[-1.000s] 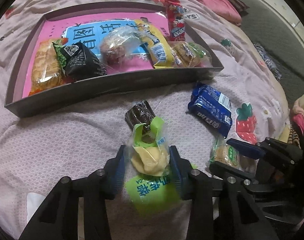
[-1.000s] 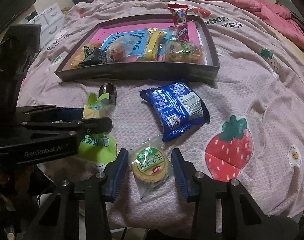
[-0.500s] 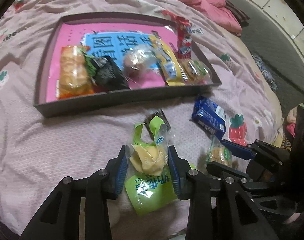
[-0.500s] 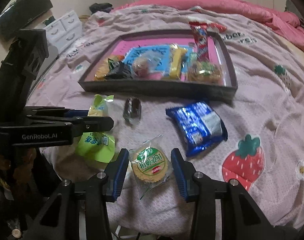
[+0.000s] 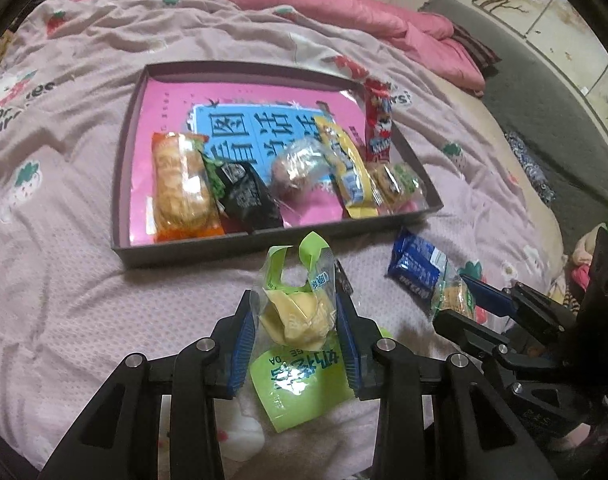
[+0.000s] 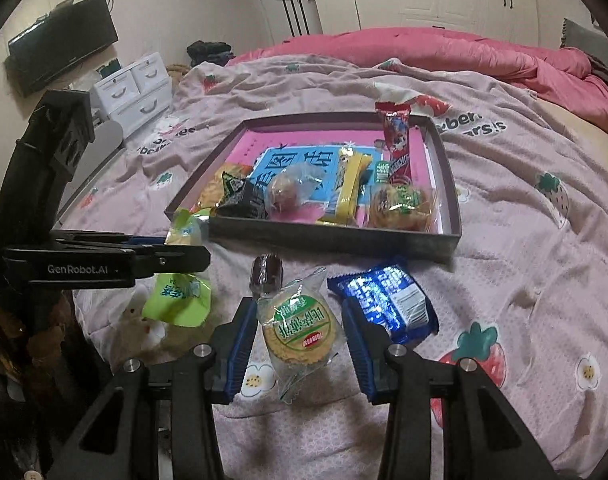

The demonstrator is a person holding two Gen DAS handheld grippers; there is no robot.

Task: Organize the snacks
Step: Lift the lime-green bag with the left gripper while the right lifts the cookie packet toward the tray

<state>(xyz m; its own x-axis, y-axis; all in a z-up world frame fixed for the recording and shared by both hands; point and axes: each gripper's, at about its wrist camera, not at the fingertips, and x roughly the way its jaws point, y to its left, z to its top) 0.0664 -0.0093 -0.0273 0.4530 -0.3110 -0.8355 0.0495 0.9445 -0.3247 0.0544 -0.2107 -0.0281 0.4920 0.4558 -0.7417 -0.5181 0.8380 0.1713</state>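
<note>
My left gripper is shut on a yellow pastry in a clear and green wrapper, held off the bedspread just in front of the grey tray. My right gripper is shut on a round biscuit pack with a green label, also lifted. The tray holds several snacks: an orange cracker pack, a black packet, a round bun, a yellow bar, a red bar. A blue packet and a dark wrapped sweet lie on the bed.
The tray has bare pink floor at its far half. A pink duvet is bunched at the back of the bed. White drawers stand to the left. A plush toy sits at the bed's near edge.
Both grippers have risen with their snacks still held. The left one has also drawn nearer the tray's front wall, hiding the dark sweet behind its pastry.
</note>
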